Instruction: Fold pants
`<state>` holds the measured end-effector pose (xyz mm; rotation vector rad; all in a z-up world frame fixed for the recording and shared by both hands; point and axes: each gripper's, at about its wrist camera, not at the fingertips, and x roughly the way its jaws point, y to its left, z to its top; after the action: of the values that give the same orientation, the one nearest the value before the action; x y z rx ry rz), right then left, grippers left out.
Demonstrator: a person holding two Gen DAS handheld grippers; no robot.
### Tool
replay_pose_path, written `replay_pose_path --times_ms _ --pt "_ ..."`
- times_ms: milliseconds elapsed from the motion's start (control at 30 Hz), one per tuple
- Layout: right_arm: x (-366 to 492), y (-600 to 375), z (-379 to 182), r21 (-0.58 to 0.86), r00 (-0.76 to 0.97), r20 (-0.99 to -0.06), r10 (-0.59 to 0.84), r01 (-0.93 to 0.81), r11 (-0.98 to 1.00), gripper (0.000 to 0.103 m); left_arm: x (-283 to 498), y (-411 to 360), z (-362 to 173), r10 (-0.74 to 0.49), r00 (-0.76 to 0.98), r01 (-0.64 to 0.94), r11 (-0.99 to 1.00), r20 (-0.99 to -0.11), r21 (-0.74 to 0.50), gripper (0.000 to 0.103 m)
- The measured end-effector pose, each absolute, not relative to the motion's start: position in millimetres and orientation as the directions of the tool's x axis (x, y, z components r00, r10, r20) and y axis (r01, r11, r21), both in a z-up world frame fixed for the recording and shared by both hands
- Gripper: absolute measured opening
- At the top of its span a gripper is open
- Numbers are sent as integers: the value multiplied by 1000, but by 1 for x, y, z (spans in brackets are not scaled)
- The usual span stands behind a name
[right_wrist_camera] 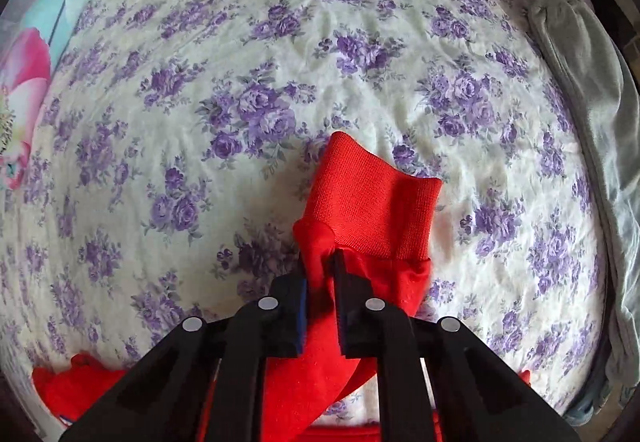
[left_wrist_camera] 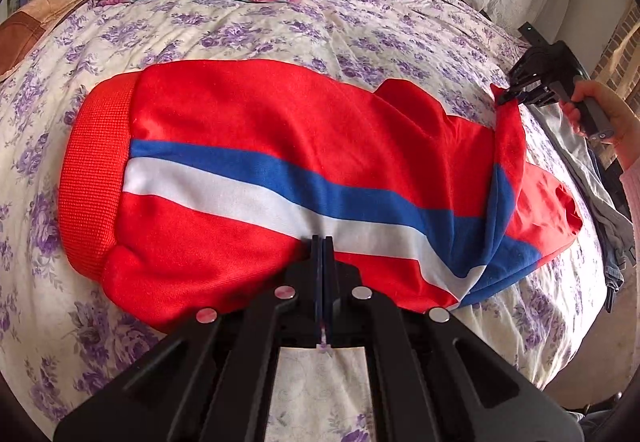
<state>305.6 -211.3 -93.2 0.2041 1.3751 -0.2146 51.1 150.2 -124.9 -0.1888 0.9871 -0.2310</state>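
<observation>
Left wrist view: pants [left_wrist_camera: 280,170] lie lengthwise across the bed [left_wrist_camera: 360,26], waistband left, left claw [left_wrist_camera: 322,242] closed on their near edge; right wrist view alone shows right claw [right_wrist_camera: 320,262] pinching the lifted cuff [right_wrist_camera: 372,202].

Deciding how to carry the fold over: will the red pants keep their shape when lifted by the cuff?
Probably not. The red pants already sag and bunch where the right claw pinches near the ribbed cuff, so they look floppy. Thin knit suggests lightness; it will likely drag across the bedsheet.
</observation>
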Motion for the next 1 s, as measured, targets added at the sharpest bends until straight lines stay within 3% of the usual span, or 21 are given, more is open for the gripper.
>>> replay_pose_path --times_ms 300,433,567,700,833,967,1000 --pt "138 -296 -10 342 533 -825 189 204 917 7 54 147 -123 -261 518 129 965 -815 -227 1" --pt "60 -336 -54 415 573 -794 204 265 871 7 55 143 -122 -236 506 141 971 -830 -191 1" --pt "47 -353 -136 477 523 -809 269 315 821 5 57 137 -116 -204 475 161 976 -856 -143 1" --pt "39 -357 -139 534 580 -751 315 254 806 7 51 135 -103 -171 453 139 983 -875 -121 1" --pt "34 -356 -136 538 575 -747 334 228 812 14 45 122 -92 -164 448 144 983 -879 -110 1" --pt "12 -360 -117 501 591 -753 288 233 833 41 46 97 -83 -218 432 211 968 -875 -137 1" --pt "6 -361 -111 478 606 -754 254 240 845 41 48 90 -82 -243 423 235 960 -873 -153 2"
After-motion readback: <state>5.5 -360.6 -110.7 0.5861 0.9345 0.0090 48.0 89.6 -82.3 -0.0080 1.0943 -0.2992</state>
